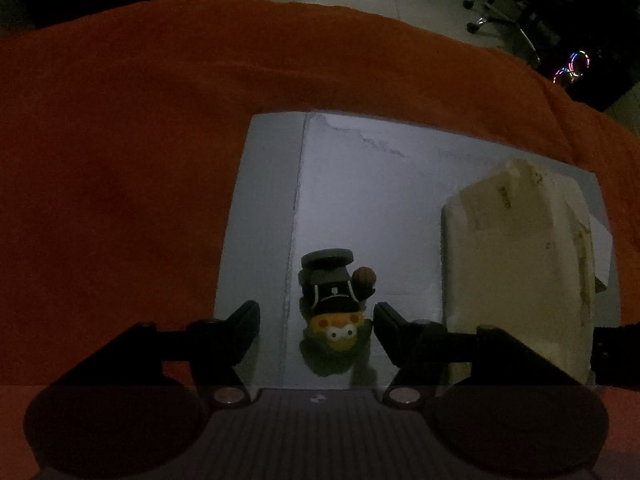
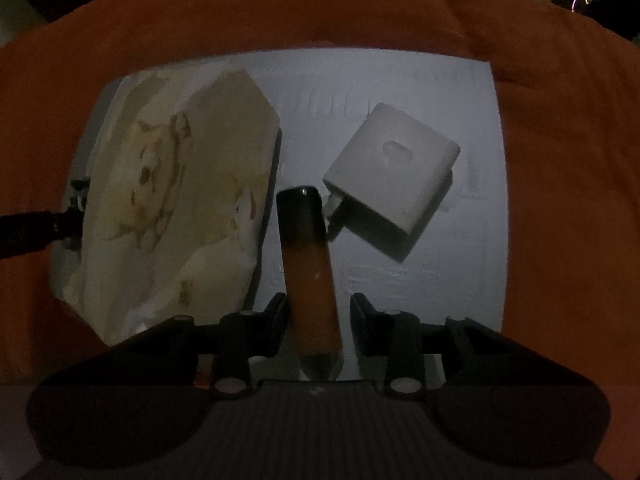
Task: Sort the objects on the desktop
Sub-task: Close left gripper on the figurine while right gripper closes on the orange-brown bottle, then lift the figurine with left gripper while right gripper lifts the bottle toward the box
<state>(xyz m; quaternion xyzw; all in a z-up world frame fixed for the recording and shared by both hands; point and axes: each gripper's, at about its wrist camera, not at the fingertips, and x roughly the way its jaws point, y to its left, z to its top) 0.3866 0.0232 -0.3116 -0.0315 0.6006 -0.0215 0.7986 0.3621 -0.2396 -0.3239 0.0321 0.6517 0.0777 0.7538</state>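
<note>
1. Small hard plastic cartoon figurine (image 1: pixel 334 312), dark cap, yellow face: lying between the left gripper (image 1: pixel 316 320) fingers, jaws apart, pads clear of it. Probably light, rigid, bumpy; best pinched across the torso.
2. Brown-and-black cylindrical tube (image 2: pixel 310 276): leaning between the right gripper (image 2: pixel 318 320) fingers, jaws apart, no pad pressing. Likely smooth, prone to rolling; best gripped mid-body.
3. Just left of the tube: cream soft tissue pack (image 2: pixel 176 196), squashy.
4. Ahead-right: white square charger plug (image 2: pixel 392 184), stiff.
5. Counted: one of each, on one pale grey board (image 2: pixel 472 280) over an orange cloth (image 1: pixel 120 160).
</note>
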